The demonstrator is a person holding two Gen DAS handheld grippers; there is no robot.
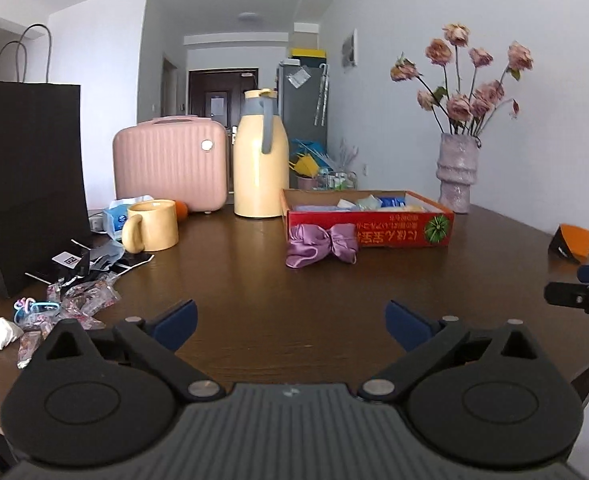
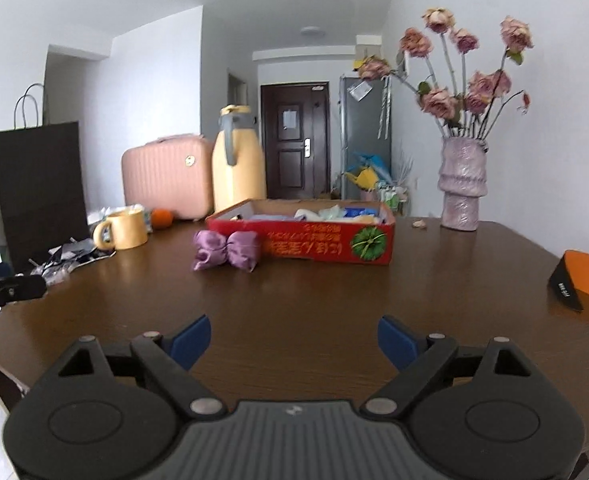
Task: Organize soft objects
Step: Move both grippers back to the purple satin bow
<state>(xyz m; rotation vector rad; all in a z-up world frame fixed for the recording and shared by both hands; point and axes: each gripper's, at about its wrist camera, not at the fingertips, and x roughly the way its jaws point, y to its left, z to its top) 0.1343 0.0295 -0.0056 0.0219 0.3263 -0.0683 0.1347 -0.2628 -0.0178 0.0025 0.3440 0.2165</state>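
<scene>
A purple satin pouch (image 1: 321, 245) tied like a bow lies on the dark wooden table (image 1: 254, 280), touching the front of a red cardboard box (image 1: 390, 232) that holds several soft packets. The right wrist view shows the same purple pouch (image 2: 227, 249) against the red box (image 2: 326, 245). My left gripper (image 1: 291, 326) hovers low over the near table, open, nothing between its blue pads, well short of the pouch. My right gripper (image 2: 293, 342) is likewise open and empty, level with the left one. Each gripper shows at the edge of the other's view.
A yellow mug (image 1: 152, 225), pink case (image 1: 170, 162), yellow thermos jug (image 1: 260, 160) and black paper bag (image 1: 30, 184) stand at the back left, with wrappers (image 1: 78, 300) strewn before them. A vase of dried roses (image 1: 456, 172) stands back right, an orange-black object (image 1: 570, 242) at right.
</scene>
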